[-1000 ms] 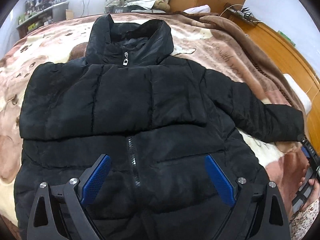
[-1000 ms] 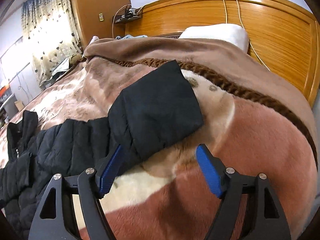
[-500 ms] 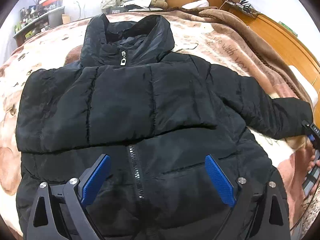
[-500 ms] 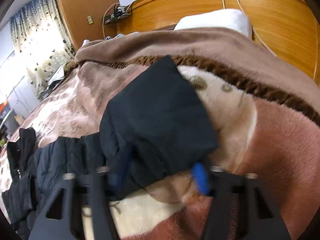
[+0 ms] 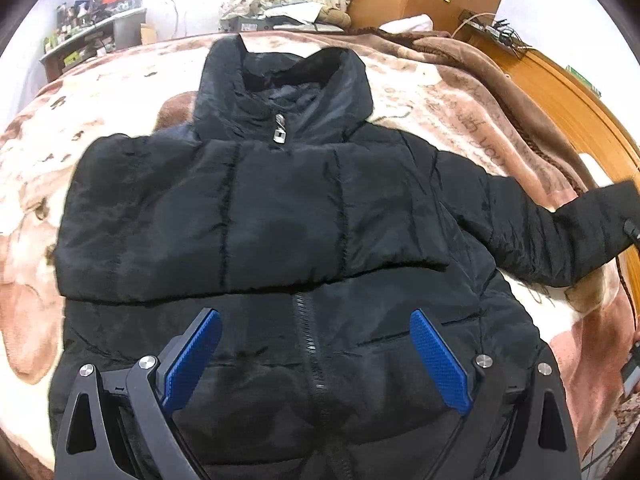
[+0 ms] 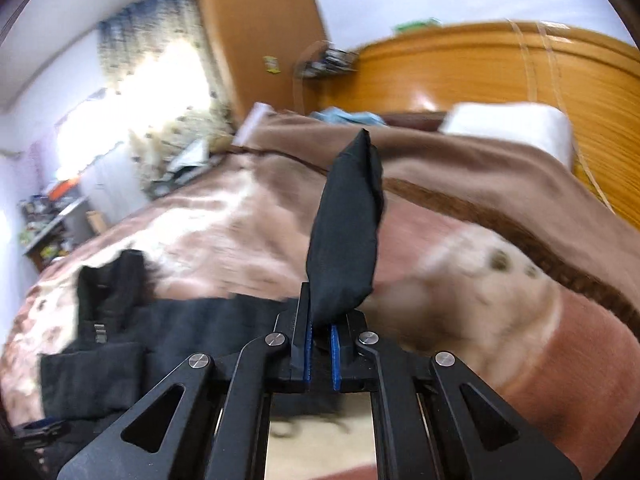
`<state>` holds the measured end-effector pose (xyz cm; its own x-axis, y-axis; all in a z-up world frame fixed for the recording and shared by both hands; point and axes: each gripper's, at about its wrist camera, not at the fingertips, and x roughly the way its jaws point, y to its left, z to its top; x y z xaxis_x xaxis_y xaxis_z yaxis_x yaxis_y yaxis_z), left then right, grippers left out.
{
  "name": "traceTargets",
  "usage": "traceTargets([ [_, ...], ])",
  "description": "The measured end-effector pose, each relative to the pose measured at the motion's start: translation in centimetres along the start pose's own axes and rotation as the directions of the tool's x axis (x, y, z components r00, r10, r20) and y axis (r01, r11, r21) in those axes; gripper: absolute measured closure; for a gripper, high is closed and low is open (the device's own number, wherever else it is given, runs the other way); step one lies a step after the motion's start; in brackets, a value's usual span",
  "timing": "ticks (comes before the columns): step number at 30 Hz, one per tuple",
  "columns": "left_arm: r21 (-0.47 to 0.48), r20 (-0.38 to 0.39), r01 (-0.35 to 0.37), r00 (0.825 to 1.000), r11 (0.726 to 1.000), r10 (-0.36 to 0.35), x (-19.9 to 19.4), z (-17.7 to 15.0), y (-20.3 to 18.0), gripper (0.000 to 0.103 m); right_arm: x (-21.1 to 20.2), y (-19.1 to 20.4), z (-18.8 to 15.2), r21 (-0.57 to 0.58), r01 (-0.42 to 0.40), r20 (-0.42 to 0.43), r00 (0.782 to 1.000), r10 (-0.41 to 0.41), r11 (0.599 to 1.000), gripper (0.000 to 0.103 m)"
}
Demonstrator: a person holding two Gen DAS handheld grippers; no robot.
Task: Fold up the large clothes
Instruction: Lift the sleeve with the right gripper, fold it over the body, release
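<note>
A black puffer jacket (image 5: 280,220) lies front-up on the bed, zipped, collar at the far end, one sleeve folded across the chest. My left gripper (image 5: 316,356) hovers open over the lower front, blue pads either side of the zipper, nothing between them. The other sleeve (image 5: 560,236) stretches to the right. In the right wrist view my right gripper (image 6: 319,340) is shut on that sleeve's cuff (image 6: 344,232), which stands up from the jaws, lifted off the blanket. The jacket's body (image 6: 120,328) lies at the left of that view.
A pink and brown plush blanket (image 5: 460,96) covers the bed. A wooden headboard (image 6: 500,68) and white pillow (image 6: 508,128) stand beyond the cuff. A cluttered shelf (image 5: 88,36) and curtained window (image 6: 160,92) are across the room.
My right gripper closed on the sleeve cuff and lifted it off the blanket, so the cuff now stands upright. In the left view the jacket has shifted slightly; the left jaws stay open.
</note>
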<state>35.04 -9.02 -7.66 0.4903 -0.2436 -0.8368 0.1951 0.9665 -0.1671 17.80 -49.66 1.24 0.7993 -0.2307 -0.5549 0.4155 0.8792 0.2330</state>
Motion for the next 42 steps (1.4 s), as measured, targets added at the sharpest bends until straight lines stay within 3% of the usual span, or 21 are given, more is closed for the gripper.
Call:
traceTargets([
  [6, -0.046, 0.024, 0.006, 1.000, 0.999, -0.005, -1.6, 0.4, 2.6, 0.007, -1.0, 6.9, 1.2, -0.072, -0.152, 0.003, 0.988, 0.153, 0.986, 0.096],
  [14, -0.092, 0.070, 0.023, 0.997, 0.995, -0.016, -3.9, 1.1, 6.3, 0.007, 0.2, 17.1, -0.6, -0.183, -0.345, -0.082, 0.938, 0.336, 0.920, 0.096],
  [19, -0.139, 0.084, 0.011, 0.996, 0.990, 0.001, -4.6, 1.2, 9.2, 0.007, 1.8, 22.6, -3.4, -0.223, -0.409, -0.155, 0.911, 0.382, 0.885, 0.096],
  [26, -0.173, 0.081, 0.021, 0.997, 0.985, -0.007, -4.0, 1.3, 12.0, 0.007, 4.7, 26.6, -8.4, -0.226, -0.464, -0.277, 0.873, 0.400, 0.856, 0.096],
  [32, -0.264, 0.063, 0.157, 0.987, 0.952, -0.146, -2.2, 2.2, 13.0, 0.007, 7.5, 28.0, -12.8, -0.189, -0.521, -0.425, 0.808, 0.409, 0.832, 0.096],
  [35, -0.250, 0.059, 0.184, 0.983, 0.951, -0.175, -1.2, 2.9, 12.1, 0.007, 8.5, 28.2, -14.2, -0.170, -0.537, -0.487, 0.774, 0.403, 0.826, 0.092],
  [37, -0.249, 0.056, 0.198, 0.980, 0.948, -0.190, -0.8, 3.2, 11.5, 0.007, 8.6, 28.1, -14.7, -0.165, -0.540, -0.506, 0.764, 0.399, 0.825, 0.079],
  [38, -0.243, 0.055, 0.212, 0.977, 0.947, -0.204, -0.4, 3.5, 11.0, 0.007, 8.5, 28.0, -14.6, -0.168, -0.540, -0.506, 0.765, 0.398, 0.825, 0.075],
  [40, -0.242, 0.037, 0.227, 0.974, 0.943, -0.225, 0.3, 4.0, 10.4, 0.007, 8.0, 27.7, -14.5, -0.174, -0.539, -0.499, 0.770, 0.398, 0.824, 0.057],
  [42, -0.252, 0.018, 0.235, 0.971, 0.939, -0.238, 1.3, 4.5, 9.7, 0.007, 7.7, 27.2, -14.3, -0.168, -0.542, -0.495, 0.769, 0.405, 0.824, 0.051],
])
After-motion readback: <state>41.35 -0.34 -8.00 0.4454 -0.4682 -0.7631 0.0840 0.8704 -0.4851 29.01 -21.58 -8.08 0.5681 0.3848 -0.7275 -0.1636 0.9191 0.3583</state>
